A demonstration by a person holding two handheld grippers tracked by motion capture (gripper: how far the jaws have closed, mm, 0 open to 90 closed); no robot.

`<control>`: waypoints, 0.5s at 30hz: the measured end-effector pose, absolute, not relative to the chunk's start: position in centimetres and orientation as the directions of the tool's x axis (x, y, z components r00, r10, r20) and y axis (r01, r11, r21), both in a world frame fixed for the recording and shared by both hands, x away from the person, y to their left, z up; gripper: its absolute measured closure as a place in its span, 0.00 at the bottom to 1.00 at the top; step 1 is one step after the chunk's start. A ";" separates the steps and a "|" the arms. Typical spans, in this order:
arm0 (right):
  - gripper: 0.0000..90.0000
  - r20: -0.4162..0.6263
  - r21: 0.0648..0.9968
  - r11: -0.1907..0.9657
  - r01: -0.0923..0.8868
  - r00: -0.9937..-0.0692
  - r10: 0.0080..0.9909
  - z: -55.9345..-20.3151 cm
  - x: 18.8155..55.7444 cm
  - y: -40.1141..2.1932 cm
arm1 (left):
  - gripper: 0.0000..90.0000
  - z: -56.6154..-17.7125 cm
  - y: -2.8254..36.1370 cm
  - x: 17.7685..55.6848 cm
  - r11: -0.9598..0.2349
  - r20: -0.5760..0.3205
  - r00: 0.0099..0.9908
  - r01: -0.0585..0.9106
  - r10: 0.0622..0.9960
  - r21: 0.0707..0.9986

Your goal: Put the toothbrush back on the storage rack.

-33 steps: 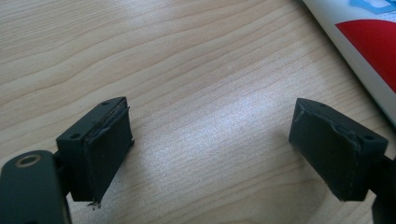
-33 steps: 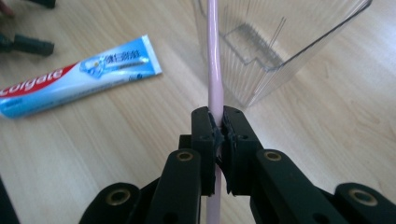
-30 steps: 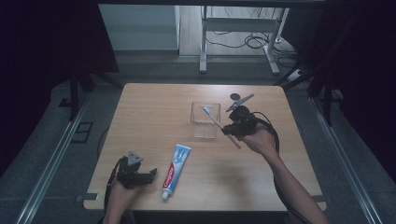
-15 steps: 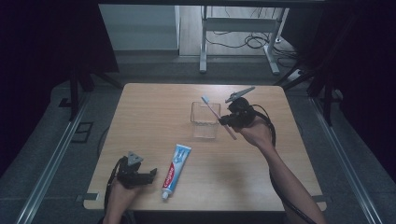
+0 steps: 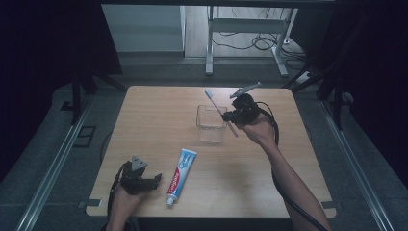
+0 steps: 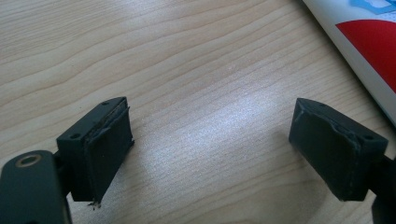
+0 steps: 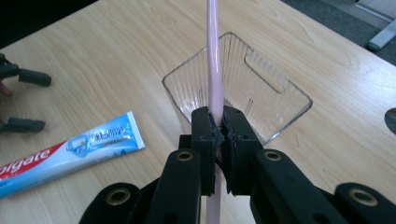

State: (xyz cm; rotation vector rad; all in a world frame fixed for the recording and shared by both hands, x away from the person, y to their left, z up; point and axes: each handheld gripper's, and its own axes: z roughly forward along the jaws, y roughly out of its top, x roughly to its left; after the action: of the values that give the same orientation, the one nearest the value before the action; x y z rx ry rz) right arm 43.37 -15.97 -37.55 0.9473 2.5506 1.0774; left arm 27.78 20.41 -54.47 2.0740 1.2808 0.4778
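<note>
Right tongs (image 5: 230, 116) — held above the tabletop's far right part, just right of the clear ribbed plastic tray (image 5: 211, 124) — are clamped on the pale pink shaft of a toothbrush (image 5: 221, 112). In the high view the toothbrush runs on a slant across the tray's right edge, its light blue bristle head at the upper left beyond the tray's far rim and its tail end at the lower right, near the person's right hand (image 5: 257, 129). In the right gripper view the pink shaft (image 7: 214, 70) rises straight up from between the two pressed black pads, with the empty tray (image 7: 275, 100) lying just behind it on the pale wooden tabletop (image 7: 116, 56).

Left tongs (image 5: 155, 181) — low over the tabletop's near left corner, held in the person's left hand (image 5: 126, 204) — stand wide apart with nothing between them; the left gripper view shows bare wood grain between the two black pads (image 6: 109, 140). Just to their right lies a white, red and blue toothpaste tube (image 5: 181, 169), flat on the tabletop (image 5: 159, 120), cap end toward the near edge; its red and white side also enters the upper right corner of the left gripper view (image 6: 369, 42). Tube and tray lie apart.
</note>
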 end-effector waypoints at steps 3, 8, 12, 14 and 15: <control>0.93 0.054 0.710 0.515 0.480 -0.767 0.639 -37.4 43.6 -15.8 | 0.15 -54.5 20.4 27.8 -0.315 -0.027 0.457 0.654 0.889 0.688; 0.93 0.054 0.719 0.506 0.477 -0.764 0.643 -37.4 44.2 -15.3 | 0.15 -54.5 20.4 27.8 -0.315 -0.027 0.457 0.654 0.889 0.688; 0.93 0.061 0.727 0.490 0.481 -0.757 0.651 -37.5 44.8 -15.1 | 0.15 -54.5 20.4 27.8 -0.315 -0.028 0.457 0.654 0.889 0.688; 0.93 0.063 0.733 0.482 0.480 -0.754 0.654 -37.5 45.0 -15.0 | 0.15 -54.5 20.4 27.8 -0.314 -0.028 0.457 0.654 0.889 0.688; 0.93 0.064 0.733 0.481 0.480 -0.753 0.655 -37.5 45.2 -15.0 | 0.15 -54.5 20.4 27.8 -0.316 -0.027 0.458 0.653 0.889 0.688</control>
State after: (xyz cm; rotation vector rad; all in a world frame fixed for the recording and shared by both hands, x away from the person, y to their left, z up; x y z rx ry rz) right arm 45.18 -14.98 -37.51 0.9759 2.5031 1.1322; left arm 27.79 20.42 -54.47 2.0743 1.2805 0.4785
